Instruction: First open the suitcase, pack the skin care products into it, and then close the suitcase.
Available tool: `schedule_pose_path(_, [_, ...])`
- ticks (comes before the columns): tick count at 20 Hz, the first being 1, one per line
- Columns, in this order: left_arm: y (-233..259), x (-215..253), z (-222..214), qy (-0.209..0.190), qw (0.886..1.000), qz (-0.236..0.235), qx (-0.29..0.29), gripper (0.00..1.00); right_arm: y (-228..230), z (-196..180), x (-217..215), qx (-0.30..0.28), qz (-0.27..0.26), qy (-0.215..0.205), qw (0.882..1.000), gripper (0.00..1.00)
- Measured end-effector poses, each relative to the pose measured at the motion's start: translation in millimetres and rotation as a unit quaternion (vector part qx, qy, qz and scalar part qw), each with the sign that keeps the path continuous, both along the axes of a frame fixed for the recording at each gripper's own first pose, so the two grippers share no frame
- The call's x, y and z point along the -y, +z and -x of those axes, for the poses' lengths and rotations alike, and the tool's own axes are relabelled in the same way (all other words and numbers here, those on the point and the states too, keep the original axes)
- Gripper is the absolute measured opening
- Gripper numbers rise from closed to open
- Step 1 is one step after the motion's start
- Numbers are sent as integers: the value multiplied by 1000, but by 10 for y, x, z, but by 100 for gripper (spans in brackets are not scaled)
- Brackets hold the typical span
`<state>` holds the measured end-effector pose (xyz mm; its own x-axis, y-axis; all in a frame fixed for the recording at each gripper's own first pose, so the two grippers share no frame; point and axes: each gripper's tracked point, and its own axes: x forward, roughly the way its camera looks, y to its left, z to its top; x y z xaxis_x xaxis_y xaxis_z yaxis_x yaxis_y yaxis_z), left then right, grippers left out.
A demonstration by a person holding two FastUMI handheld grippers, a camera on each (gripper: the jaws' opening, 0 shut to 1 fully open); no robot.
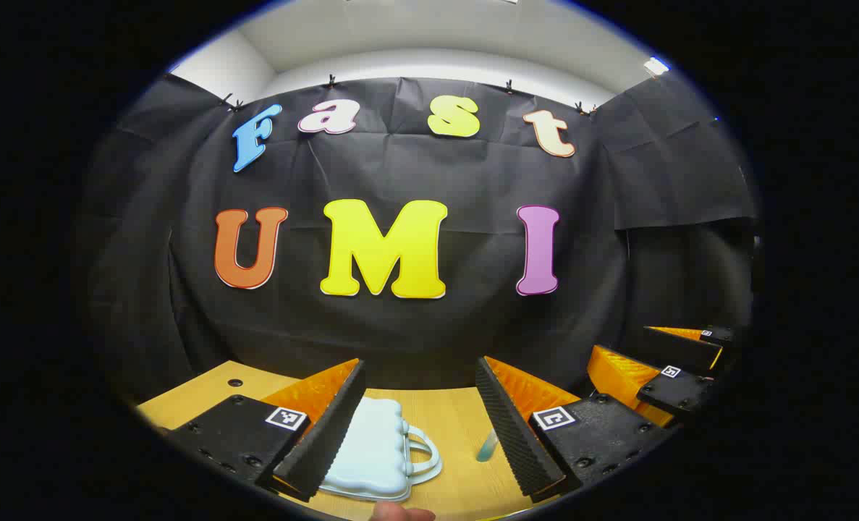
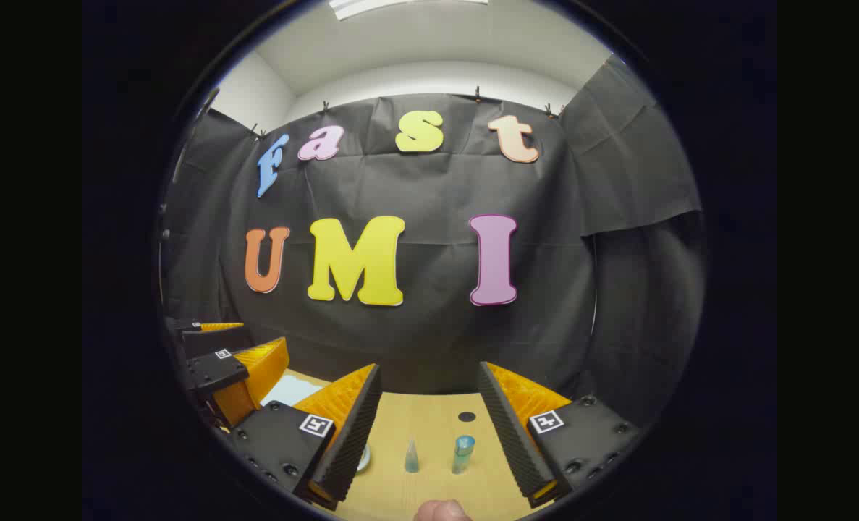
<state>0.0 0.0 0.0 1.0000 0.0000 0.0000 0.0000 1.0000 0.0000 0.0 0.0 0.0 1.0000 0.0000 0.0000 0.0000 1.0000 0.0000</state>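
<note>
Left tongs (image 1: 420, 427) gape above the closed suitcase (image 1: 371, 452).

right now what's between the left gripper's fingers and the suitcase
Nothing: in the left gripper view the open left gripper frames the closed suitcase on bare table.

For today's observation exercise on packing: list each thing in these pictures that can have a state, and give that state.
Suitcase: closed, lying flat on the table, handle toward the right.
Small bottle: upright on the table, not yet packed.
Cone-shaped tube: standing upright beside the bottle, apart from it.
Left gripper: open, holding nothing.
Right gripper: open, holding nothing.
</note>
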Motion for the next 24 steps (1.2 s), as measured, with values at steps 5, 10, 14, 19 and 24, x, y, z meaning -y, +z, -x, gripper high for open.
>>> schedule_pose_path(5, [-39, -37, -71, 9, 1000, 1, -1, 97, 20, -70, 9, 4, 4, -3, 1000, 80])
schedule_pose_path(10, [-80, -28, -125, 15, 1000, -1, -4, 97, -51, -114, 92, -4, 6, -7, 1000, 80])
schedule_pose_path(14, [-103, 8, -146, 18, 1000, -10, -3, 97, -102, -114, 196, -9, -5, -8, 1000, 80])
schedule_pose_path(19, [-373, 134, -116, 0, 999, -21, -34, 97, -179, -61, 413, -12, 6, -16, 1000, 80])
schedule_pose_path(24, [-971, 294, -136, -47, 988, -87, -115, 98, -419, -2, 644, -40, 3, -26, 999, 77])
